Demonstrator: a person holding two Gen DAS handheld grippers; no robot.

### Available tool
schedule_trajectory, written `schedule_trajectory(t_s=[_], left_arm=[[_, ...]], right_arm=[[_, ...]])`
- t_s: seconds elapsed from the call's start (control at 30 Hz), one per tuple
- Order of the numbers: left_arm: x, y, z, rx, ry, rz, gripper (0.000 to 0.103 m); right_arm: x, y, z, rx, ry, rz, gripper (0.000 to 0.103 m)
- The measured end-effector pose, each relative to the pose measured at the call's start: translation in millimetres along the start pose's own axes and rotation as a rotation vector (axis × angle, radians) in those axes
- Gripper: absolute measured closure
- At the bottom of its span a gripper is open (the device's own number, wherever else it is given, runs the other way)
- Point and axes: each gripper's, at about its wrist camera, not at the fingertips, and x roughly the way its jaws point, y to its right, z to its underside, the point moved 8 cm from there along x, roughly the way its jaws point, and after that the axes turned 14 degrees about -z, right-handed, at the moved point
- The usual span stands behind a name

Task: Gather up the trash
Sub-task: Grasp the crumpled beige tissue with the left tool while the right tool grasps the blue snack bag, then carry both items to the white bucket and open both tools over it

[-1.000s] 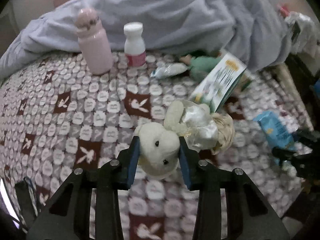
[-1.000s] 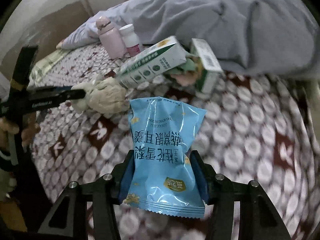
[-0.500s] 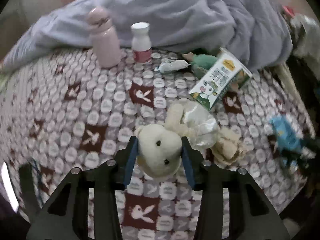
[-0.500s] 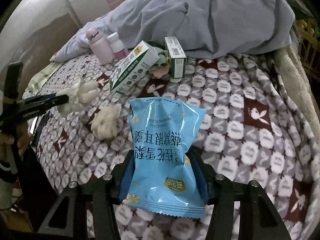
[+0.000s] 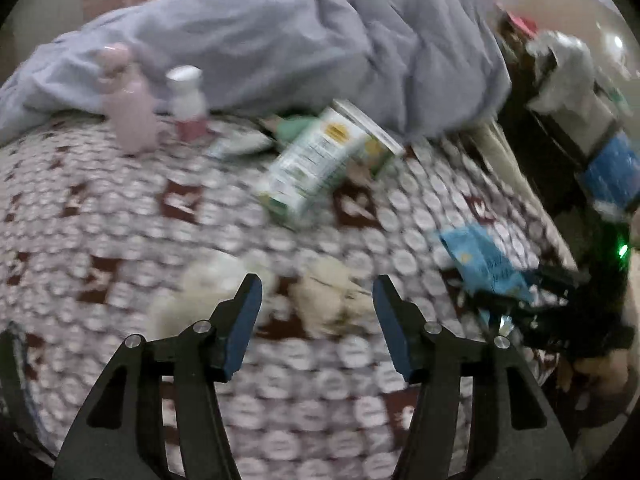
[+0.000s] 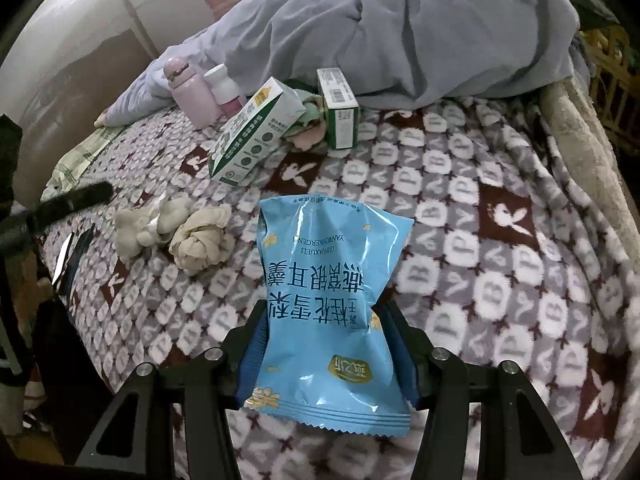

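Note:
My right gripper [image 6: 328,344] is shut on a blue snack packet [image 6: 328,292] and holds it above the patterned bed blanket [image 6: 460,208]. The packet also shows in the left wrist view [image 5: 484,266]. My left gripper [image 5: 316,308] is open and empty above the blanket. A cream plush toy [image 6: 140,230] with a clear wrapper lies on the blanket, to the left of a crumpled beige wad [image 6: 202,240]. In the blurred left wrist view the plush toy [image 5: 192,296] lies left of my fingers and the wad [image 5: 328,300] lies between them.
A green-and-white carton [image 6: 256,132], a smaller green box [image 6: 338,108], a pink bottle [image 6: 190,92] and a white bottle [image 6: 226,88] stand near a grey duvet [image 6: 400,28]. A phone [image 6: 74,256] lies at the bed's left edge. A white bag [image 5: 568,72] sits beyond the bed.
My left gripper has opened and let go of the plush toy, which now lies on the blanket. The left view has swung right. My right gripper has pulled back with the packet.

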Motion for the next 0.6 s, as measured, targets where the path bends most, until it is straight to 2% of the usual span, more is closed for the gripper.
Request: schedule_trajectory(t_s=[0.1, 0.2, 0.23, 0.27, 0.3, 0.4, 0.6], left_arm=[[27, 21, 9, 0.041, -0.035, -0.073, 0.047], [50, 25, 13, 0.061, -0.048, -0.149, 0.047], [59, 25, 15, 0.043, -0.07, -0.13, 0.049], [63, 26, 16, 0.021, -0.084, -0.1, 0.057], [64, 26, 17, -0.003, -0.099, -0.064, 0.075], [58, 30, 12, -0.013, -0.093, -0.042, 0.087], [29, 63, 0, 0.036, -0.049, 0.026, 0.09]], right_arm=[[-7, 5, 2, 0.012, 0.006, 0.007, 0.049], [-13, 9, 3, 0.02, 0.012, 0.01, 0.049], [-16, 10, 4, 0.02, 0.015, 0.012, 0.049], [-18, 11, 4, 0.02, 0.018, 0.013, 0.049], [-21, 12, 4, 0.021, 0.023, 0.014, 0.049], [-28, 15, 5, 0.029, 0.04, 0.013, 0.049], [-49, 23, 1, 0.055, 0.096, 0.011, 0.049]])
